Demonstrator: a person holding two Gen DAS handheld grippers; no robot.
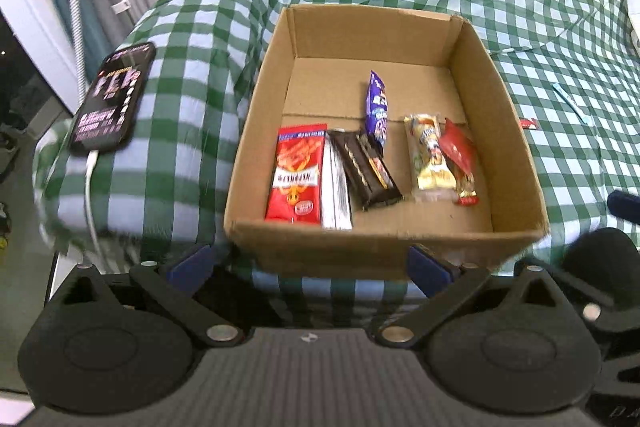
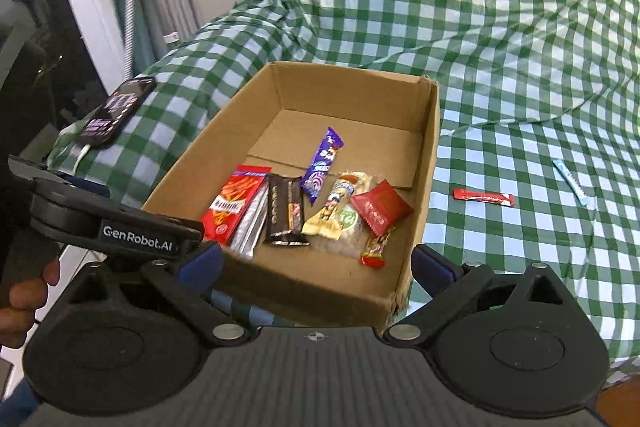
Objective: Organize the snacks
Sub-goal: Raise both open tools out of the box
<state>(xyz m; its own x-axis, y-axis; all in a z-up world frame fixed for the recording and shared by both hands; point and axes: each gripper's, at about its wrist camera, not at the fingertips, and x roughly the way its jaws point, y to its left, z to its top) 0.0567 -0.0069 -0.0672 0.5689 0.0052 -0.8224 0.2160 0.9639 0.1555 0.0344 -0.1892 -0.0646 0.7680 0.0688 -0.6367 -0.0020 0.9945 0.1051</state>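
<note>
An open cardboard box [image 1: 380,247] [image 2: 320,291] sits on a green checked cloth. Inside lie a red packet [image 1: 298,173], a silver-edged packet [image 1: 335,191], a dark brown bar [image 1: 366,169], a purple packet [image 1: 377,109], a cream-yellow packet [image 1: 430,157] and a red wrapper [image 1: 460,153] over a small red-gold candy [image 2: 376,247]. My left gripper [image 1: 308,265] stands open just short of the box's near wall, nothing between its fingers. My right gripper [image 2: 316,265] is also open and empty at the near wall. A red stick packet [image 2: 484,197] and a pale blue stick [image 2: 570,183] lie on the cloth right of the box.
A phone [image 1: 112,99] with a lit screen and a white cable rests on the cloth to the left of the box. The left tool's black housing [image 2: 120,227] and a hand [image 2: 24,299] fill the right wrist view's left side. The cloth rises in folds behind the box.
</note>
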